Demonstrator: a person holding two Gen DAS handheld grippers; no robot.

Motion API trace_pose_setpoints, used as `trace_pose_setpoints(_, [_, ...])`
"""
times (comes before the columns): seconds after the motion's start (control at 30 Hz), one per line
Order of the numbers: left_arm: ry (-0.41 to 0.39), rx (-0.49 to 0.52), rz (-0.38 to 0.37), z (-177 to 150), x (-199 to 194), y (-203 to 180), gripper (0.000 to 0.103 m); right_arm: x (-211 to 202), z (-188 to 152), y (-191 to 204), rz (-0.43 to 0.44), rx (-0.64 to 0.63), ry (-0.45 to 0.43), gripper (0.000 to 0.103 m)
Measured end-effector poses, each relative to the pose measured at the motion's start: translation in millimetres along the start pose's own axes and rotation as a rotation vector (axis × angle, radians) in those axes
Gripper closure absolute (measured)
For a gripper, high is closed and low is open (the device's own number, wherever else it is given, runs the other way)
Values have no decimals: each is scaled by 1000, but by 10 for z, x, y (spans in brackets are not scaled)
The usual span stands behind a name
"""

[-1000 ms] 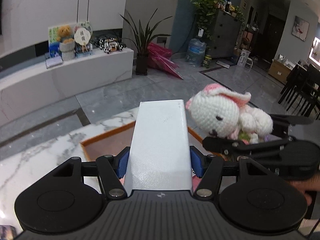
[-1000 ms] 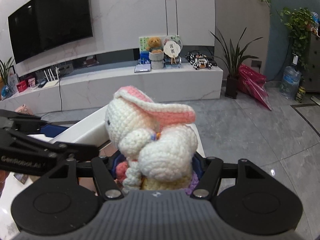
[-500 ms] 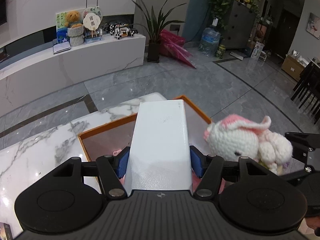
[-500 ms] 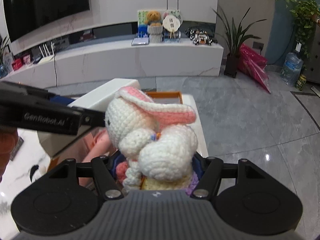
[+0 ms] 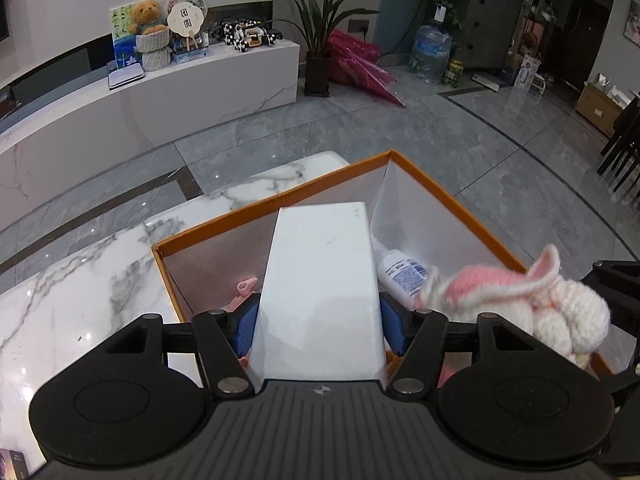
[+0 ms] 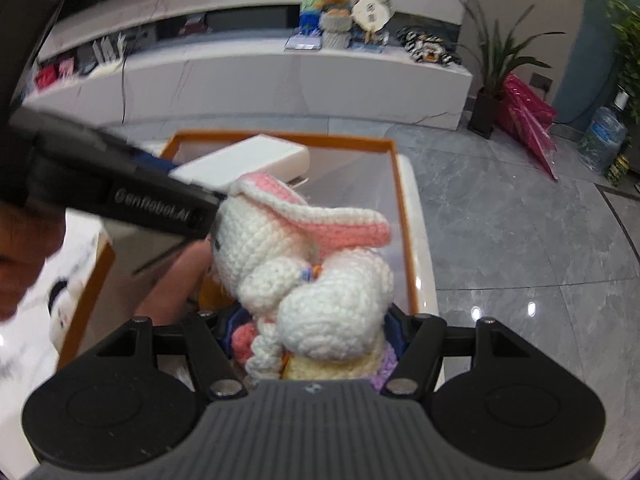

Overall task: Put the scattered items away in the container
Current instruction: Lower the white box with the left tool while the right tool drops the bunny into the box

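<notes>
Left wrist view: left tool clamps white box over orange container; right tool grips crochet bunny.

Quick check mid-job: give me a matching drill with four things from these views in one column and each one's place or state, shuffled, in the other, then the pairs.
Things:
1. white box
2. crocheted bunny
3. white bottle
4. orange container

Places or states:
A. lying inside the container, label showing
B. clamped in the right gripper
C. sitting open on the marble table
D. clamped in the left gripper, held over the container

Pairs: 1-D, 2-B, 3-A, 4-C
</notes>
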State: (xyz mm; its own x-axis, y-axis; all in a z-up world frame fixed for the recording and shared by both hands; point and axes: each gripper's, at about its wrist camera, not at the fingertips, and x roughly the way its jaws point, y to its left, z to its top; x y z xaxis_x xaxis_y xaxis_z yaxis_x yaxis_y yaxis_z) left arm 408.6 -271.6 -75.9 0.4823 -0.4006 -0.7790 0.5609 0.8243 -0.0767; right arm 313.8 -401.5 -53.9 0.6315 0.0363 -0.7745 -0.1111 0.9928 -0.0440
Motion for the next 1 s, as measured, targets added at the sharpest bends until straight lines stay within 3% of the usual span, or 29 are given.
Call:
trace_pose_setpoints(0.13, [17, 19, 8, -10, 32, 28, 33, 50, -41, 44, 44, -53, 52, 35])
trace_pose_setpoints(0.43, [34, 36, 9, -8, 57, 43, 33, 153, -270, 381, 174, -364, 195, 32])
trace_pose_setpoints(0.67, [46, 49, 15, -37, 95, 28, 32, 92, -240, 323, 209, -342, 190, 21])
trace_pose_setpoints(1.0, [38, 38, -17, -28, 29, 12, 31, -53, -170, 368, 257, -268, 141, 19])
